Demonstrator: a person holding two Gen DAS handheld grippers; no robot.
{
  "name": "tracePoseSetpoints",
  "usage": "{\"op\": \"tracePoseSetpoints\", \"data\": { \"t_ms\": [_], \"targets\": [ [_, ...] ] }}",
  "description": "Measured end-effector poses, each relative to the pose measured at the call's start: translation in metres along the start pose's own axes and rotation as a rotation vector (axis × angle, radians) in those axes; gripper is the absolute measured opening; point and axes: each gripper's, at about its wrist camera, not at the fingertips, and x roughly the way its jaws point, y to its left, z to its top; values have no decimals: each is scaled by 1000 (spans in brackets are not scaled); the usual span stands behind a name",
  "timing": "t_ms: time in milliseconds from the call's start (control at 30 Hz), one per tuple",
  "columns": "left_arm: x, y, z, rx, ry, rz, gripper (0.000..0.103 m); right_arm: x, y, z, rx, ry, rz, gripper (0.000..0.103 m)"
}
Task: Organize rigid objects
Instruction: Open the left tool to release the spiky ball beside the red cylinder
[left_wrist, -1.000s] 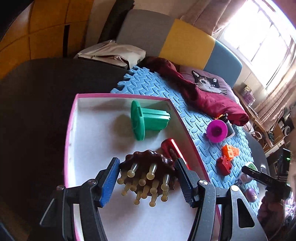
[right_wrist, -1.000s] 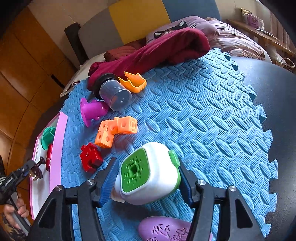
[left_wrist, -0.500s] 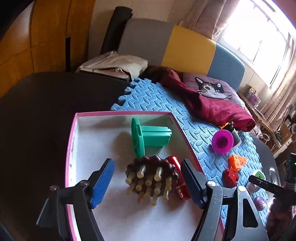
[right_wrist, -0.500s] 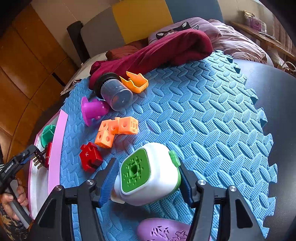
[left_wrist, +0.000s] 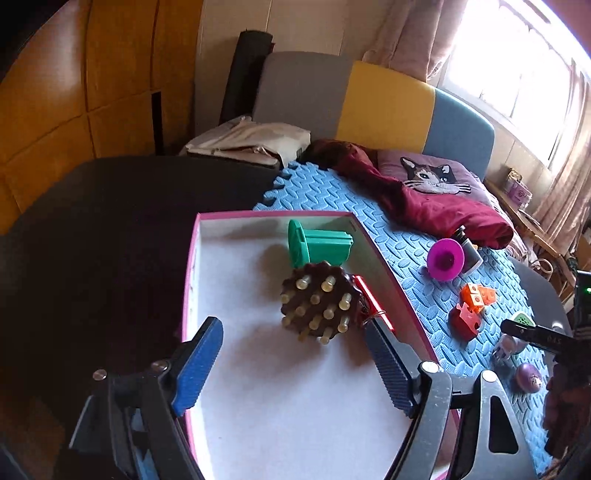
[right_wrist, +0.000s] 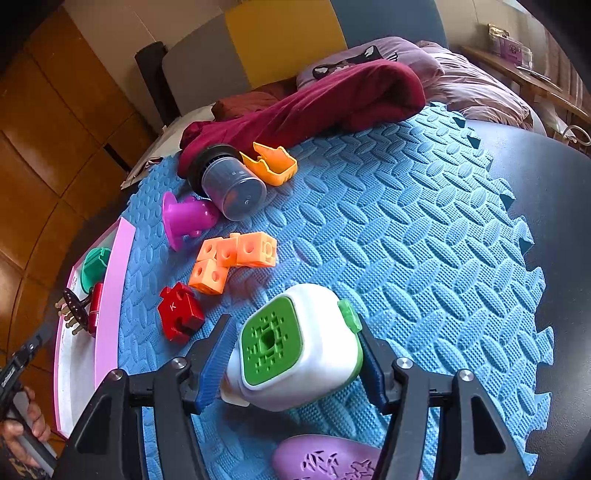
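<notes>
Brown pegged toy (left_wrist: 320, 302) in box (left_wrist: 236, 218), left gripper (left_wrist: 295, 354) opening (empty), right gripper (right_wrist: 295, 350) clasping cube toy (right_wrist: 295, 343), base hidden.

Grey-yellow-blue sofa (left_wrist: 373, 107), wood-panelled wall (left_wrist: 92, 85), bright, perhaps curtained window (left_wrist: 517, 70)

We see a maroon cloth (left_wrist: 436, 205) bunched at the blue foam mat's (right_wrist: 388, 229) far edge | a cat-print cushion (left_wrist: 432, 177) just behind | beige folded fabric (left_wrist: 251, 142) beyond the table's (left_wrist: 110, 221) far edge.
</notes>
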Motion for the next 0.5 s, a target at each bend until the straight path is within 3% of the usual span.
{"op": "tracePoseSetpoints", "data": {
  "t_ms": [233,500],
  "targets": [
    [-14,0,-5,18,-30,38,82,0,0,0,0,-1,0,63],
    [-12,4,-14,5,-5,43,83,-1,1,0,-2,-2,-5,63]
  ]
}}
